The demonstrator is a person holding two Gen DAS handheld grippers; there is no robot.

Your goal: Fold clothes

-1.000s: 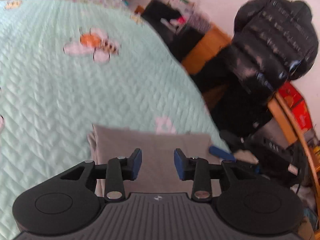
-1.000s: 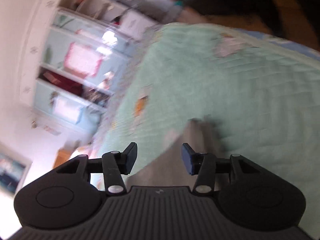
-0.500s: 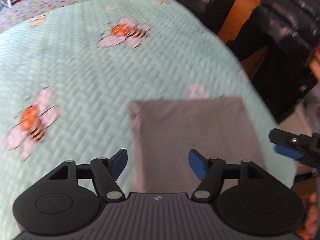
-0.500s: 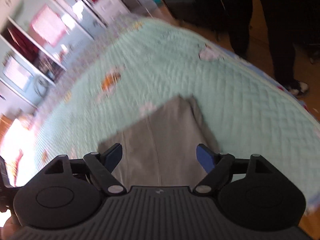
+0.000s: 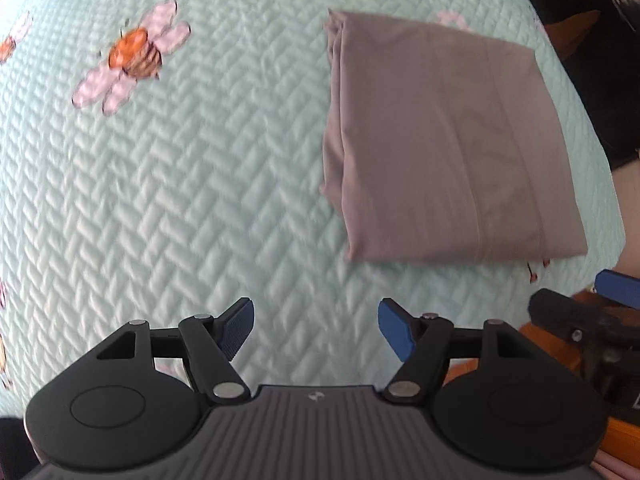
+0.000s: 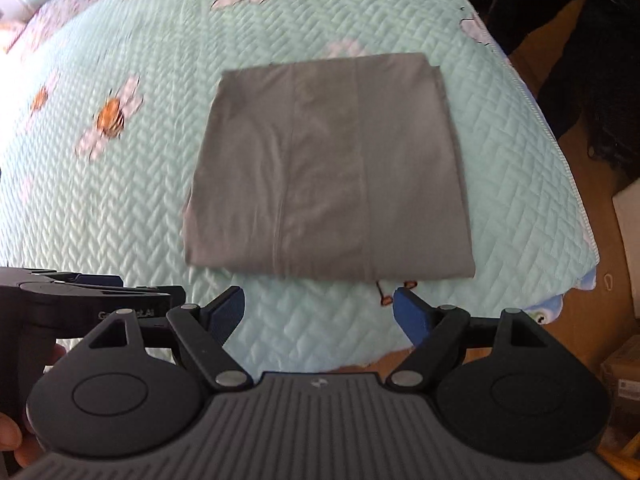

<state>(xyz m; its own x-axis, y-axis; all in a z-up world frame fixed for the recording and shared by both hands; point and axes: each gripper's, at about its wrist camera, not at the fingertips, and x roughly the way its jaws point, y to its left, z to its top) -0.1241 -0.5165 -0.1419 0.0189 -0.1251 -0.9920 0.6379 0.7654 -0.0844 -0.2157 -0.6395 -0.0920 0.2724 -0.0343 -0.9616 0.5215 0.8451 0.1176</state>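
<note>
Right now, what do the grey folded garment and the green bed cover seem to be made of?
Grey folded garment: probably thin, smooth, matte knit fabric; it lies flat with soft creases. Green bed cover: quilted, padded textile with stitched herringbone ridges and bee prints.

Mint quilted bedspread (image 6: pixel 120 208) with herringbone stitching, bee-and-flower prints (image 5: pixel 132 56) scattered over it, white trimmed edge at right. Wooden floor (image 6: pixel 600 168) beside the bed, cardboard boxes (image 6: pixel 624 364) on it.
</note>
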